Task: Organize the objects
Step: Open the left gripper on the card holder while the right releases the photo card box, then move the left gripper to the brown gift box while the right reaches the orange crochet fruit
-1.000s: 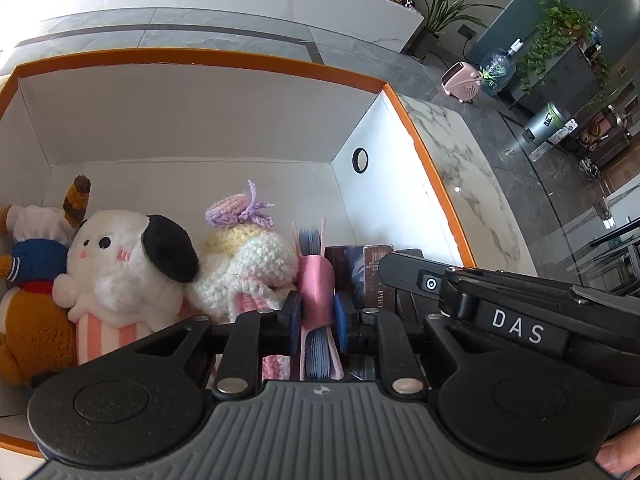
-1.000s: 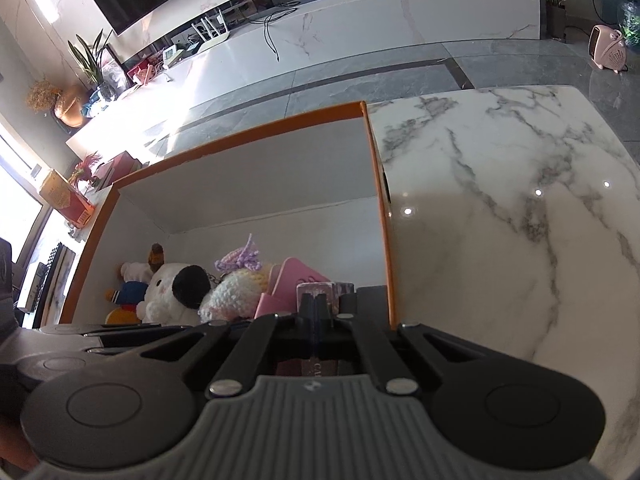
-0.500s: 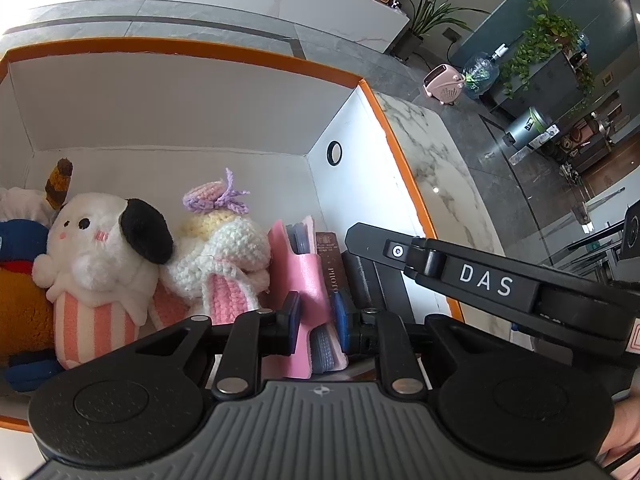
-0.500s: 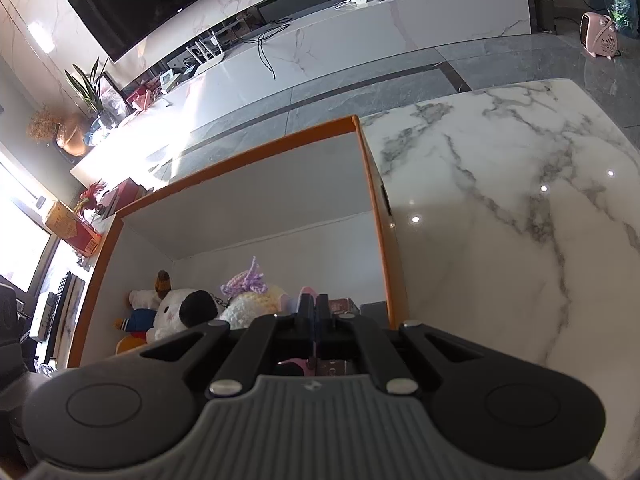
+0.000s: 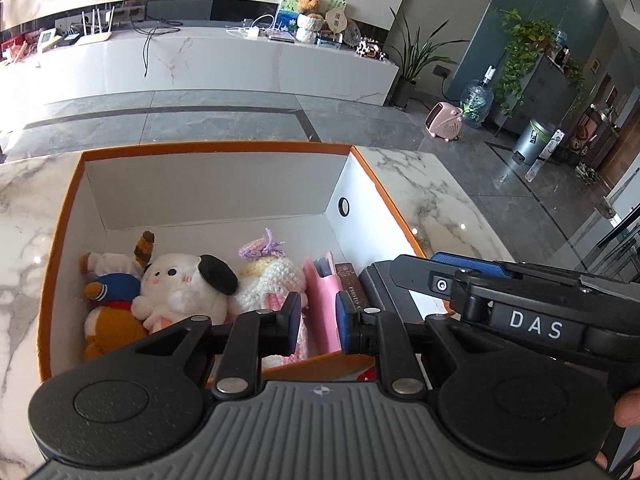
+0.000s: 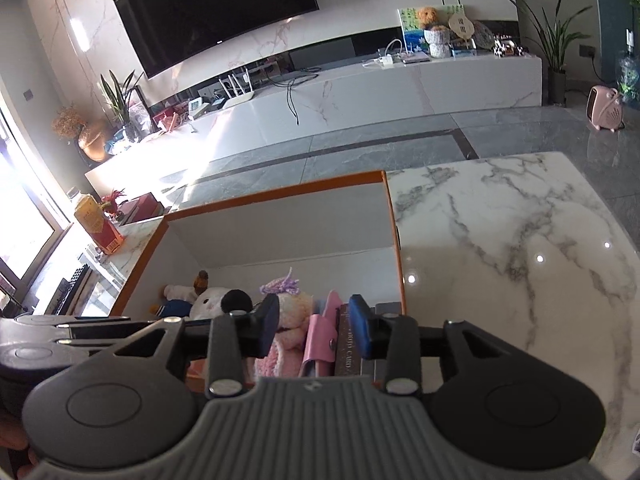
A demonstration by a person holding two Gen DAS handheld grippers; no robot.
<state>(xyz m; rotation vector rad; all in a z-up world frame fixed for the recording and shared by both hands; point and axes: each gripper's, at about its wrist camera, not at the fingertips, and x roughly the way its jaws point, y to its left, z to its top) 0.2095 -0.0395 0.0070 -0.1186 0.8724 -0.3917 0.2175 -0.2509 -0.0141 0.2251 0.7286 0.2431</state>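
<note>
An orange-rimmed white box [image 5: 216,147] stands on the marble table [image 6: 520,240]. In it lie a white plush dog [image 5: 180,288], a crocheted doll [image 5: 276,276], an orange bear [image 5: 108,324], a pink case [image 5: 322,304] and a brown book [image 5: 354,290], both upright at the right side. My left gripper [image 5: 318,322] is open and empty above the box's near edge, apart from the pink case. My right gripper [image 6: 314,324] is open and empty above the pink case [image 6: 320,336] and book [image 6: 346,344]. The right gripper's body [image 5: 520,312] shows in the left wrist view.
The marble table extends right of the box [image 6: 280,196]. Beyond are a grey tiled floor [image 5: 224,116], a white TV bench [image 5: 200,60], a pink heater [image 5: 444,120] and plants. A yellow box [image 6: 96,228] stands at the far left.
Both grippers have risen and pulled back from the box. The left gripper let go of the pink case, which stays upright in the box. The right gripper went from shut to open.
</note>
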